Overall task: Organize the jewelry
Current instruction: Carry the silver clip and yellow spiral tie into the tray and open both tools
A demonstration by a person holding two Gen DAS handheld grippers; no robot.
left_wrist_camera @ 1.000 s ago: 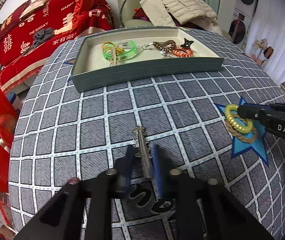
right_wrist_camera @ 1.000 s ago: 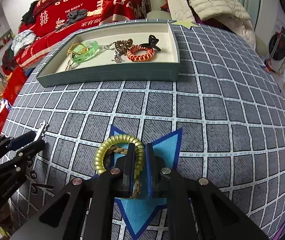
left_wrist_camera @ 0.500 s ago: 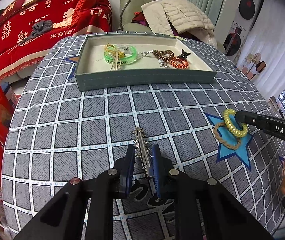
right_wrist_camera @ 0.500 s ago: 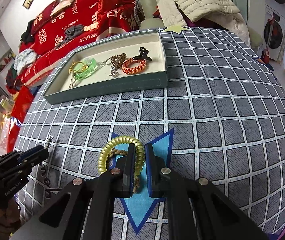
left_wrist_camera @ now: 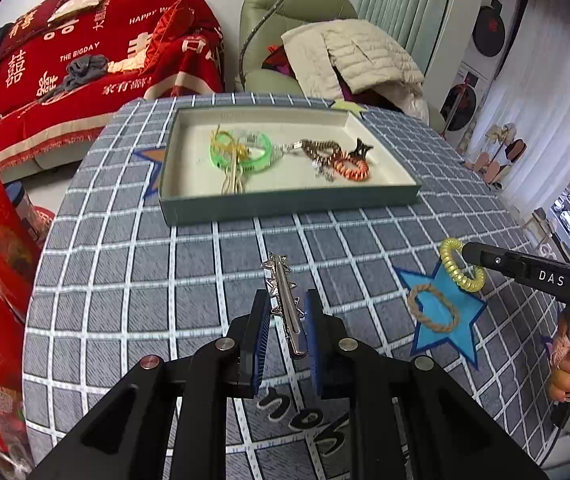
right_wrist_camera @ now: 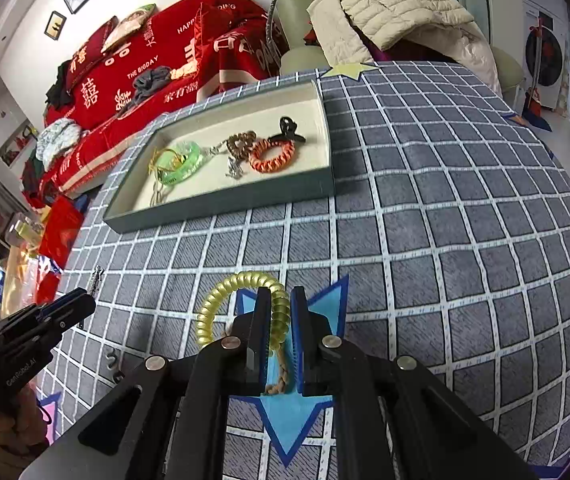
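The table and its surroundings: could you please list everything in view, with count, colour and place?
tray: one, grey-green, cream inside, far part of table
green bangle: one, in tray, left
brown coil tie: one, in tray, middle
orange coil tie: one, in tray, right
black claw clip: one, in tray, far right
braided ring: one, tan, on blue star patch
tablecloth: one, grey with white grid
sofa throw: one, red, behind table
jacket: one, beige, on green armchair
silver hair clip: one, in left tongs
yellow coil tie: one, in right tongs
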